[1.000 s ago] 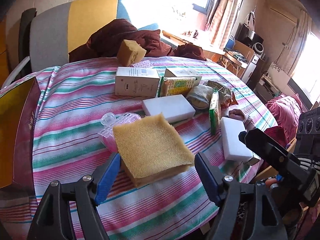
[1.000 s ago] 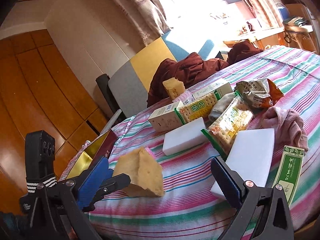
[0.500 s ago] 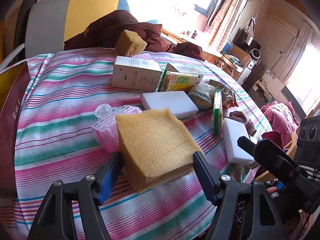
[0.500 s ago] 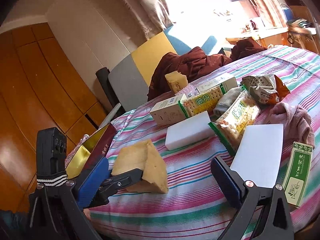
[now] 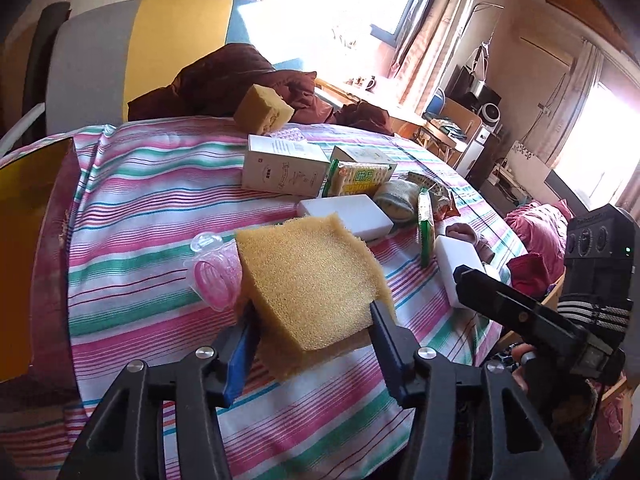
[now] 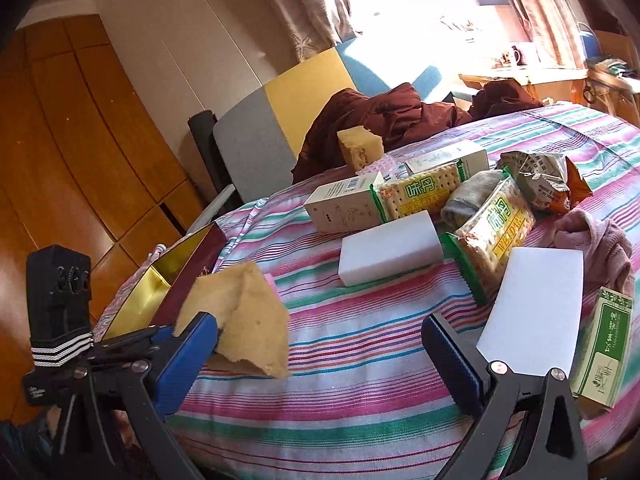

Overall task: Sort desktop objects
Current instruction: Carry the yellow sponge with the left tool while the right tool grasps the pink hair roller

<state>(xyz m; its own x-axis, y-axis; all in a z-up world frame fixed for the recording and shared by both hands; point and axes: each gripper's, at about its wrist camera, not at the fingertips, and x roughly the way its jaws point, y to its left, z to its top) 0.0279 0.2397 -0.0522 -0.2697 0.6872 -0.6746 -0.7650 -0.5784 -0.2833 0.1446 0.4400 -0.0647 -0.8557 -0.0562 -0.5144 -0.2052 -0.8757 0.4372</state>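
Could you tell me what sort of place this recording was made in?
Most likely a lived-in room of a home. A round table under a striped cloth holds cracker packs and sponges, a dark garment is draped over a chair, and curtained windows light a cluttered side desk.

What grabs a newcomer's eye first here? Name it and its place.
The big yellow sponge clamped in the left gripper and tilted up above the striped tablecloth fills the near foreground of the left wrist view. Behind it, a cluster of cracker packs, a white box and white foam blocks crowds mid-table. The right gripper hangs open near the table's front edge.
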